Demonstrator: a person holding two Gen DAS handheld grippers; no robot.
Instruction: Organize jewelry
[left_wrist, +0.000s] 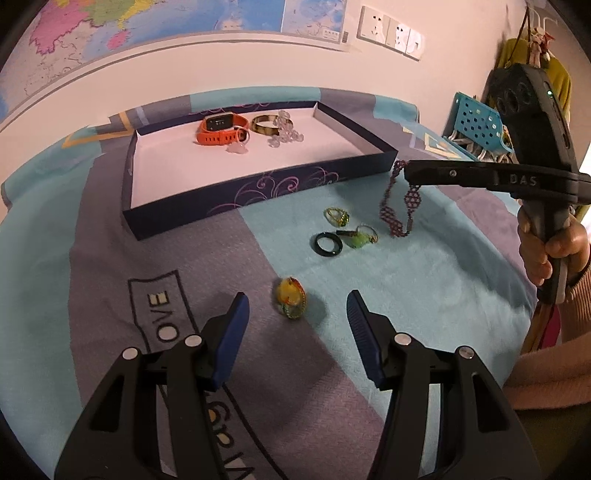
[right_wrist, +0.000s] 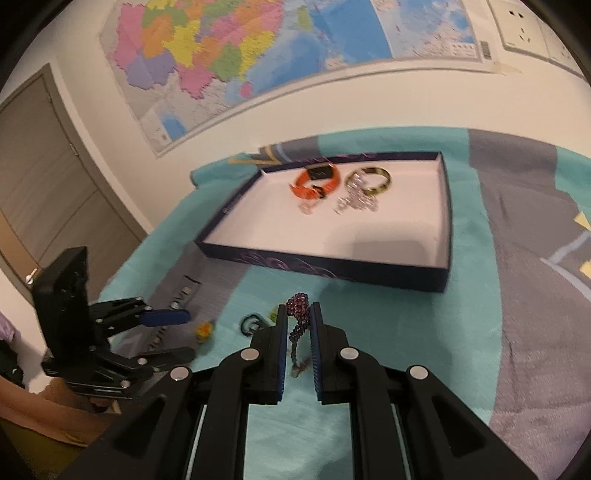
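Observation:
A dark blue box (left_wrist: 258, 188) with a white floor holds an orange watch (left_wrist: 221, 129), a gold bangle (left_wrist: 265, 124) and clear beads (left_wrist: 286, 134). My right gripper (right_wrist: 299, 314) is shut on a purple beaded bracelet (right_wrist: 298, 310), which hangs above the cloth (left_wrist: 397, 206) near the box's front right corner. My left gripper (left_wrist: 297, 306) is open, low over a yellow pendant (left_wrist: 290, 298) that lies between its fingers. A black ring (left_wrist: 328, 243), a green pendant (left_wrist: 360, 238) and a gold-green ring (left_wrist: 337, 216) lie on the cloth.
The teal and grey cloth (left_wrist: 406, 277) covers the surface. A wall with a map (right_wrist: 258, 55) and sockets (left_wrist: 389, 31) stands behind the box. A blue perforated basket (left_wrist: 476, 123) sits at the far right. A door (right_wrist: 48, 177) is at the left.

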